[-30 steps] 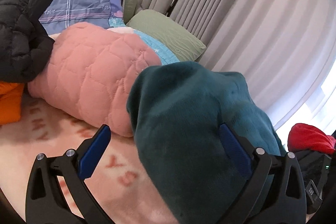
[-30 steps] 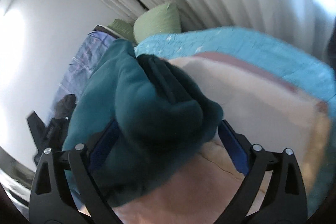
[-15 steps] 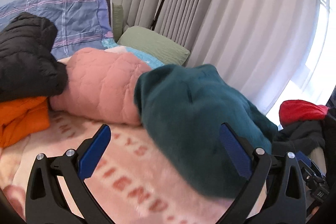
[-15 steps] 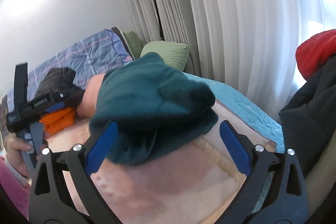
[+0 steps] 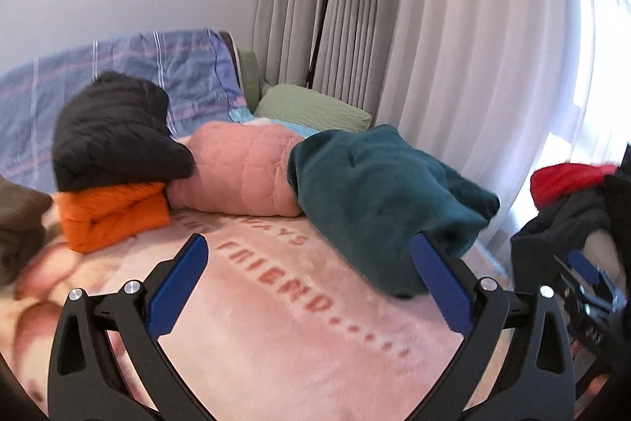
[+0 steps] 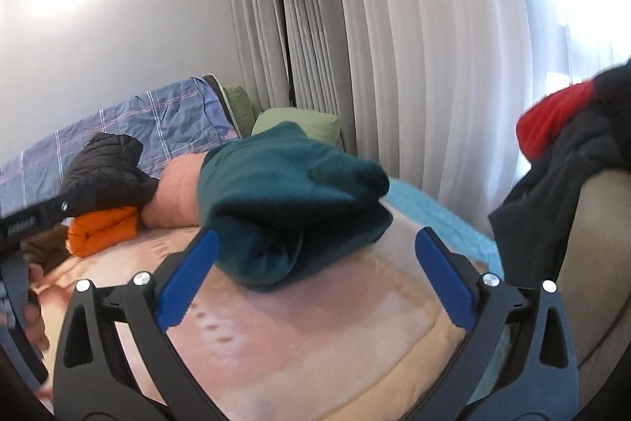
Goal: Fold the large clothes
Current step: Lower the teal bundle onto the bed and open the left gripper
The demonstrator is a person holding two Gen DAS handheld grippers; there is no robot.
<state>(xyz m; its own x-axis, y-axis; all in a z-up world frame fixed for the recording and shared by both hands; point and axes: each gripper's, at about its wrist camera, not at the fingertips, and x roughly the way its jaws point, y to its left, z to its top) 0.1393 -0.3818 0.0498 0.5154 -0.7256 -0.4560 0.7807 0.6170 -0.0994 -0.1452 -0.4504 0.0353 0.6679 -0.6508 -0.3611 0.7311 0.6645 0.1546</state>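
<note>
I see one folded teal garment (image 5: 378, 200) mid-frame on the pink blanket (image 5: 276, 322), beside one pink (image 5: 240, 172), one orange (image 5: 112, 214) and one black bundle (image 5: 114, 133). My left gripper (image 5: 311, 279) and right gripper (image 6: 315, 275) both gape, released and empty.

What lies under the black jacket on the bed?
The black jacket sits on a folded orange garment. Whatever lies beneath that is covered.
</note>
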